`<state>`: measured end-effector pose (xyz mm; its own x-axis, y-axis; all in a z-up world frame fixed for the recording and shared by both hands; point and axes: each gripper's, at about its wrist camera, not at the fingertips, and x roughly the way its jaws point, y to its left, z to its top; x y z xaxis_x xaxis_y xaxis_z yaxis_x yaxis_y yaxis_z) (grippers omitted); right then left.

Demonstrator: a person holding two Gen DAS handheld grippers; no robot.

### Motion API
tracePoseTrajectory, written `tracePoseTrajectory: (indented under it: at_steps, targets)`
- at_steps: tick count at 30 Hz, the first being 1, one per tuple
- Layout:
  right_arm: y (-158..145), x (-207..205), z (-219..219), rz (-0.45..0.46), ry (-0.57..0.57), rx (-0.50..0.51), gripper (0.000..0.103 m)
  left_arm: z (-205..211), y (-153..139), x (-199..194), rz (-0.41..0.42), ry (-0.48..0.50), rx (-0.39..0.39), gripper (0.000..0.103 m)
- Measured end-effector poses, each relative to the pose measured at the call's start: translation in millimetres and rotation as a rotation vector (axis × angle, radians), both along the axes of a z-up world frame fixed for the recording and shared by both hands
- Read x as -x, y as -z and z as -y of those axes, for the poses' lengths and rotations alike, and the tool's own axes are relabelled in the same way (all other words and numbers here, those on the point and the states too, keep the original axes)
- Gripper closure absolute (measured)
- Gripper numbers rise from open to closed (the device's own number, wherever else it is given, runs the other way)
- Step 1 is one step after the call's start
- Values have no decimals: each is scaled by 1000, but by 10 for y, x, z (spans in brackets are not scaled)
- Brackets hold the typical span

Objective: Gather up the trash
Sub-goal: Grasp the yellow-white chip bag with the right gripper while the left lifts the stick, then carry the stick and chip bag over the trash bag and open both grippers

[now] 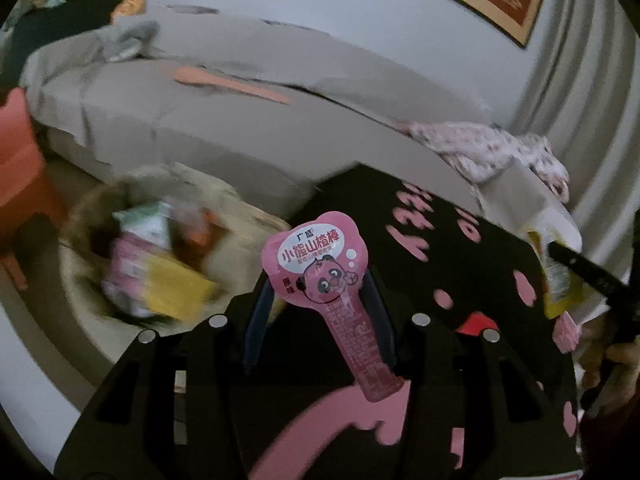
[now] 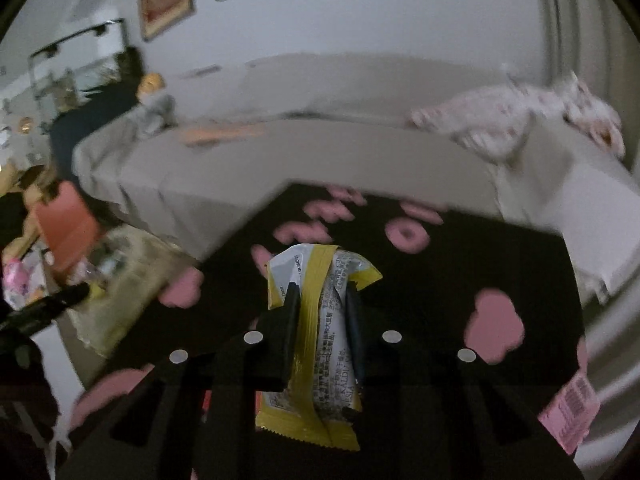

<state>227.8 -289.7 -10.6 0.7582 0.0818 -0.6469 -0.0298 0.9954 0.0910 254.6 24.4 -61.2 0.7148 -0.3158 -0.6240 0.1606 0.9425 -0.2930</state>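
**Trash wrappers: one in each gripper**

Pink hawthorn-stick wrapper [image 1: 320, 276] sits clamped upright between the left gripper's [image 1: 320, 280] fingers. Yellow-and-white snack wrapper [image 2: 320, 340] is pinched in the right gripper [image 2: 320, 292], jaws narrow. Black, pink-patterned table [image 2: 460, 264] lies beneath both. Blurred woven basket [image 1: 84, 216] of wrappers, ahead-left of the left gripper.
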Motion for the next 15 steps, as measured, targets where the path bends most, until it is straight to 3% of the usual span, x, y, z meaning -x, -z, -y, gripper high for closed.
tracePoseTrajectory:
  at_steps: [6, 10, 15]
  targets:
    - [-304, -223, -654, 77, -158, -18, 81, -715, -121, -150, 50, -164, -15, 60]
    - [-306, -353, -997, 74, -227, -34, 81, -932, 37, -417, 39, -180, -38, 60]
    - [-251, -443, -1299, 63, -284, -12, 81, -1079, 355, -728, -35, -183, -33, 60]
